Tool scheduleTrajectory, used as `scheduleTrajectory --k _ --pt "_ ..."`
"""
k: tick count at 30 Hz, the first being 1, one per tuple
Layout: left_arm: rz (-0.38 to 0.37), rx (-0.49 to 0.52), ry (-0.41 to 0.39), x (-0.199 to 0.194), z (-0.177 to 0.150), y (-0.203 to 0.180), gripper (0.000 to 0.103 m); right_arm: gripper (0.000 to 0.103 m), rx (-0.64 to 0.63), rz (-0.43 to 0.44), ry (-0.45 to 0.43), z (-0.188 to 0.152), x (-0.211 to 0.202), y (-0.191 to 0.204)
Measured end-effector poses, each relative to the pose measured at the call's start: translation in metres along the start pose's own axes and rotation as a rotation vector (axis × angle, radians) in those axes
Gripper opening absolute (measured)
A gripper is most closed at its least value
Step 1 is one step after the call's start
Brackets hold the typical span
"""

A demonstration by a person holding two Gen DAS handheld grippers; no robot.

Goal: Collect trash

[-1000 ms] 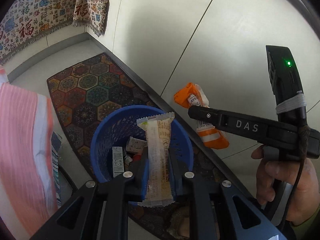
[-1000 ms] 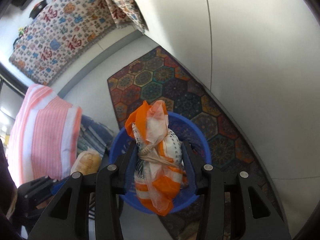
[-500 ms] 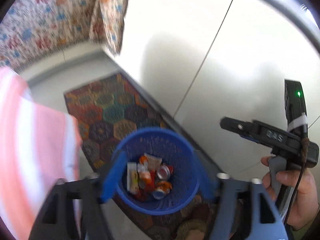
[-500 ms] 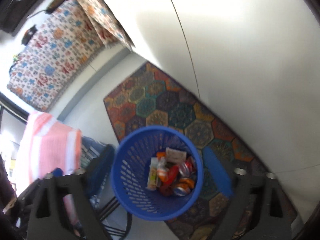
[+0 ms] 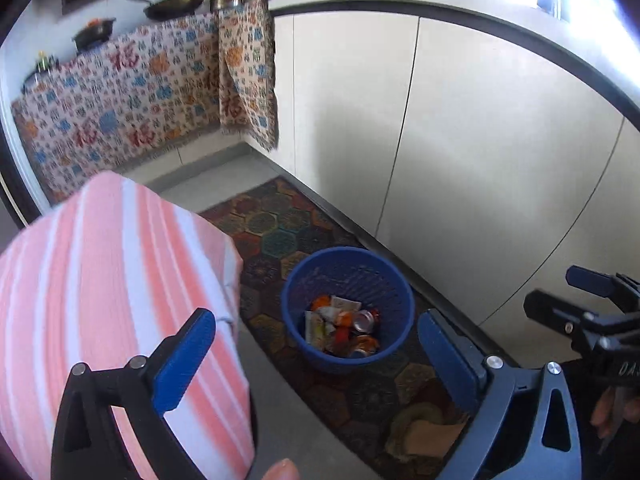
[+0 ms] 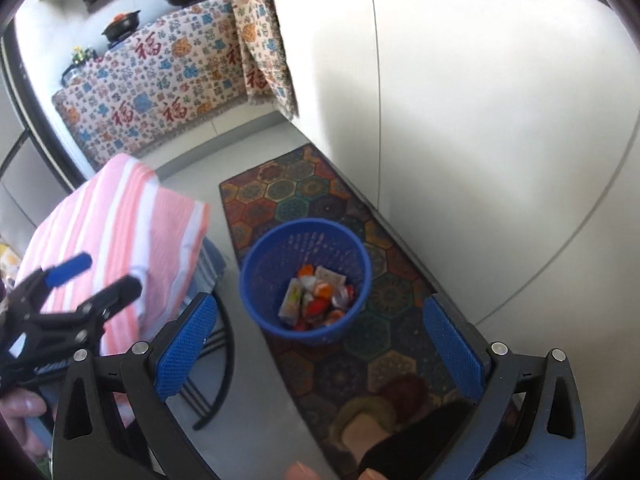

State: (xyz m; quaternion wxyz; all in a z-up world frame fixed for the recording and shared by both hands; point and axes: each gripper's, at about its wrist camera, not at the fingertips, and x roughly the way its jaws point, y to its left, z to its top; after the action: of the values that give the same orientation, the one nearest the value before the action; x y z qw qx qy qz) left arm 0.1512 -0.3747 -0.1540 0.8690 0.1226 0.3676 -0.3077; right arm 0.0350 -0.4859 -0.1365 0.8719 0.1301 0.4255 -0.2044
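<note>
The trash [image 5: 342, 326] is lying in a heap at the bottom of the blue basket [image 5: 348, 264], wrappers, crushed cans and an orange-and-white bag jumbled together; the basket is standing on the patterned rug [image 5: 276, 224] just beside the pale cabinet doors [image 5: 472, 148]; seen from the right wrist, the same basket [image 6: 304, 236] is sitting low in the middle of the picture with the litter [image 6: 316, 296] showing through its mouth.

The left gripper [image 5: 316, 354] is hanging above and short of the basket, its blue fingers [image 5: 186, 354] standing wide with nothing between them; its jaws have just been opening, and the frames are showing only floor and basket in the gap. The right gripper [image 6: 320, 350] is likewise gaping over the rug, its fingers [image 6: 186, 346] empty and spread to either side of the basket's image; neither gripper is touching the basket or its contents.

By my reading, the drop-off step is finishing, both loads now sitting in the basket; the next move is calling for a search for any remaining litter, and none is showing on the floor or rug in these views; a pink striped cloth [image 5: 104, 280] draped over something at the left is hiding part of the floor, so the hands are probably needing to turn away from the basket and look elsewhere.
</note>
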Motion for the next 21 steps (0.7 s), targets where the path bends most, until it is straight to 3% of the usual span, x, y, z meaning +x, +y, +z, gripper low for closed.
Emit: scheduleTrajectory --k 6,21 --pt "0.099 0.014 -0.007 -0.026 -0.003 0.0 0.103 0.103 -0.027 -0.015 0.007 -0.017 -0.013 0.014" --pt "-0.001 0.004 0.063 -0.041 -0.007 0.008 0.103 0.103 -0.037 -0.027 0.0 -0.026 -0.041 0.027"
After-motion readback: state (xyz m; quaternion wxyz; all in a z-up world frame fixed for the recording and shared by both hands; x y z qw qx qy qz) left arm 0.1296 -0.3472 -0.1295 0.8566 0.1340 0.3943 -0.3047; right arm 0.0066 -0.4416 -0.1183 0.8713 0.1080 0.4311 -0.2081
